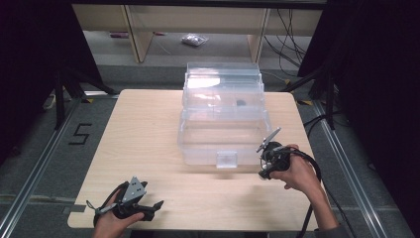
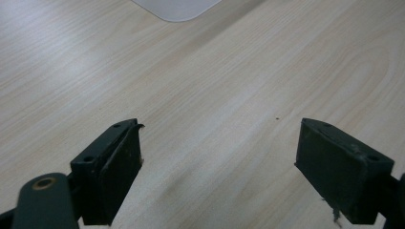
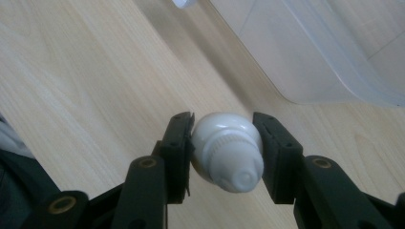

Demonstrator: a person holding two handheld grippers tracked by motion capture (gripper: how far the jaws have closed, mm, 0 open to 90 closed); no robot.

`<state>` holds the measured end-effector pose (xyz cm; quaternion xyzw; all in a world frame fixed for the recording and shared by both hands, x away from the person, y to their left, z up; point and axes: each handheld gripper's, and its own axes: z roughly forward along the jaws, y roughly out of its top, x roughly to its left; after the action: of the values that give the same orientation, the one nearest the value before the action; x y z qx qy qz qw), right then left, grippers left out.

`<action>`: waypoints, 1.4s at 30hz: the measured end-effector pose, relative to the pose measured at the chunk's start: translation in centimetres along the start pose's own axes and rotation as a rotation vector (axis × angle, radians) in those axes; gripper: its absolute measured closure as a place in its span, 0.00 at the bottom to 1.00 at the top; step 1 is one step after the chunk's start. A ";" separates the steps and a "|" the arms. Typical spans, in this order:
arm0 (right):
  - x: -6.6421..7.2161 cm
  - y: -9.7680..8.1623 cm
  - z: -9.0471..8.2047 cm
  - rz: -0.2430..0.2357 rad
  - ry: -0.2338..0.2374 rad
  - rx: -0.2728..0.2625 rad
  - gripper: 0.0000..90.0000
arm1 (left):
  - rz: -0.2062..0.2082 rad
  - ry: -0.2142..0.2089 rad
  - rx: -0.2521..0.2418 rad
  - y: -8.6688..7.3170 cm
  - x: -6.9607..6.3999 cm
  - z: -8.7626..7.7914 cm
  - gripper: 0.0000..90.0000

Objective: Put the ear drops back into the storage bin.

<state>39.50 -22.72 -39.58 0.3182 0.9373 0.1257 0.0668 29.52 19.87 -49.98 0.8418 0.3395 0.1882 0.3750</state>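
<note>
Big see-through plastic box [image 1: 223, 119] with lid up on the pale wooden table [image 1: 143, 134], right gripper [image 3: 223, 138] beside it squeezing a small white round knob [image 3: 227, 150], left gripper [image 2: 217, 162] wide open, holding nothing, grey floor [image 1: 44, 148] around

Even overhead light brightens the pale table [image 1: 148, 129]; dark surroundings frame the high view's left and right edges. Glare whitens the clear box [image 1: 223, 82] lid. Close gripper views look soft.

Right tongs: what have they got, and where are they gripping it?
The right tongs hold a small white bulb-like object, clamped across its rounded sides. What it is cannot be told.
</note>
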 end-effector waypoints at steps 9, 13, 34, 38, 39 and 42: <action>-0.2 0.2 -0.8 -0.001 -0.006 0.010 0.67 | 0.005 0.001 0.003 0.0 0.0 0.0 0.17; -0.3 0.5 -1.8 -0.018 -0.023 0.015 0.67 | -0.015 -0.007 -0.010 0.0 -0.1 0.1 0.17; -2.1 4.1 -5.5 -0.013 -0.027 -0.016 0.67 | -0.013 -0.010 -0.010 0.0 -0.1 0.1 0.17; -2.8 4.9 -5.8 -0.009 -0.032 -0.026 0.67 | -0.013 -0.009 -0.011 0.0 -0.1 0.1 0.17; -2.9 5.0 -5.9 -0.004 -0.028 -0.024 0.67 | -0.012 -0.009 -0.011 0.0 -0.1 0.1 0.17; -3.5 5.5 -5.8 0.010 -0.029 -0.027 0.67 | -0.015 -0.010 -0.019 0.0 0.0 0.1 0.17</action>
<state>44.26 -21.77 -32.30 0.3237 0.9328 0.1342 0.0838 29.55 19.78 -50.10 0.8366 0.3421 0.1845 0.3862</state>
